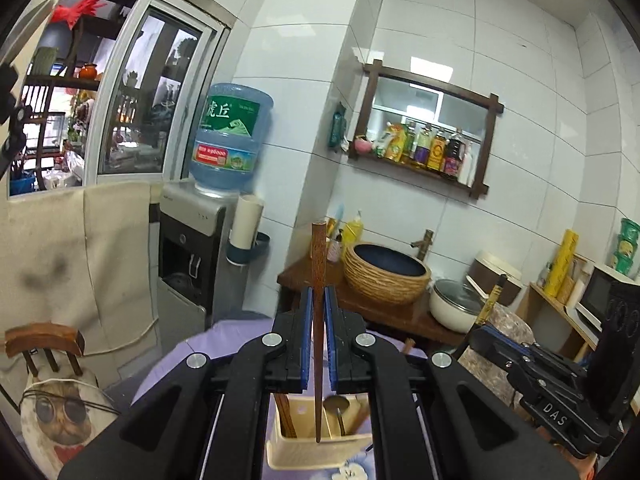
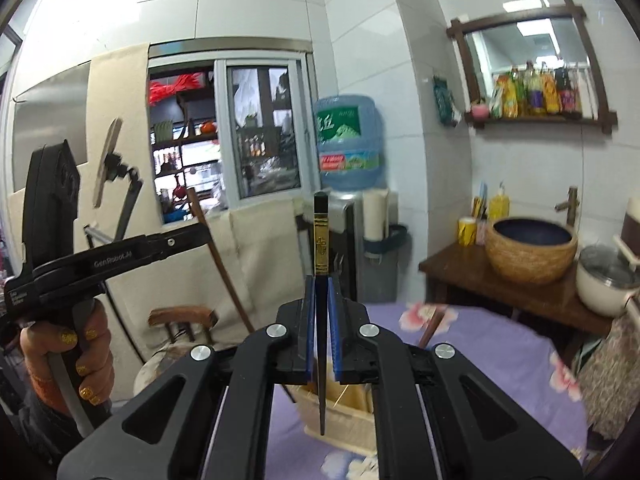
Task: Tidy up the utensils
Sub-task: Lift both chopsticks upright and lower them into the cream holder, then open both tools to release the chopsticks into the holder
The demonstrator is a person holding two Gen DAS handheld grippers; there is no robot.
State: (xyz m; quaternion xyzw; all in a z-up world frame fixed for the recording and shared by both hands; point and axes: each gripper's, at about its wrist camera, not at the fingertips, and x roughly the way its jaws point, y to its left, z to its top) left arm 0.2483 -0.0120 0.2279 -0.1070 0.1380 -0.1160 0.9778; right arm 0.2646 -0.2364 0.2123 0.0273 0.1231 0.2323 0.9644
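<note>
Gripping a brown wooden chopstick (image 1: 318, 320) upright between its blue pads, the left tool (image 1: 319, 304) hangs above a cream utensil holder (image 1: 316, 446) that stands on the desk (image 1: 168, 364), which is covered in a purple flowered cloth. The chopstick's lower tip sits over the holder's near rim, between a compartment on the left holding brown sticks (image 1: 289, 416) and one on the right holding a metal spoon (image 1: 338, 410). Whether the tip touches the rim cannot be told.

The right tool (image 2: 321, 300) is clenched on a black chopstick (image 2: 321, 320) with gold bands near its top, also upright. Its point hangs in front of the holder (image 2: 340, 424), over the near wall, and contact cannot be told here either. In the left wrist view the right tool (image 1: 486, 326) appears at the right, near the holder and apart from the left tool, its chopstick tilted.

A bare stretch of purple cloth lies to the right of the holder, running to the desk's rounded far edge. Past that edge stand a wooden counter (image 2: 452, 264) with a woven basin (image 2: 532, 248) and a white lidded pot (image 2: 604, 284). At the far left are a wooden chair (image 1: 44, 342) and a water dispenser (image 1: 192, 248). The person's left hand (image 2: 72, 360) grips the left tool's handle.
</note>
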